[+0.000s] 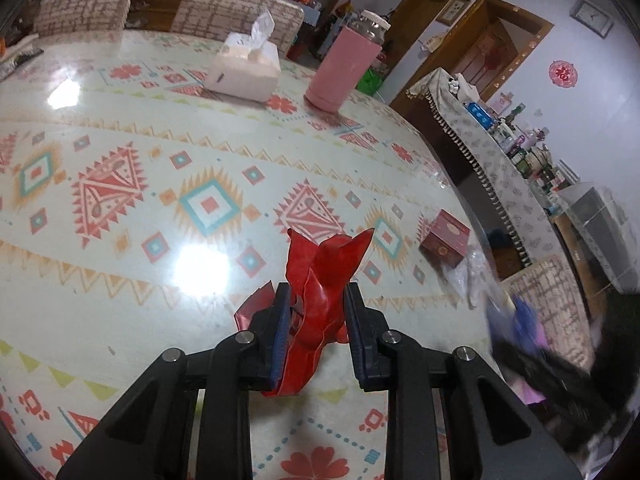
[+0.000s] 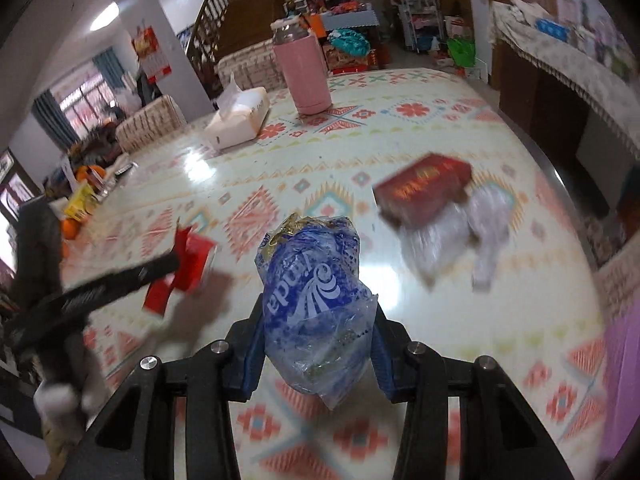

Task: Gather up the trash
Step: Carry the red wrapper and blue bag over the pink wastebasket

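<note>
My left gripper (image 1: 317,289) is shut on a crumpled red wrapper (image 1: 320,264), lifted a little above the patterned tablecloth (image 1: 120,208). The right wrist view shows that gripper as a blurred dark shape at the left, with the red wrapper (image 2: 188,260) in it. My right gripper (image 2: 318,312) is shut on a crumpled blue plastic bag (image 2: 312,276), held over the table. On the table's right part lie a dark red box (image 2: 424,190) (image 1: 444,242) and, beside it, a pale crumpled plastic bag (image 2: 456,236) (image 1: 472,276).
A pink sleeved bottle (image 1: 344,68) and a white tissue box (image 1: 244,70) stand at the far side. Two covered chairs (image 1: 236,12) stand behind the table. The table's right edge (image 1: 460,184) faces a cloth-draped sideboard (image 1: 500,160). Oranges (image 2: 72,226) lie at the far left.
</note>
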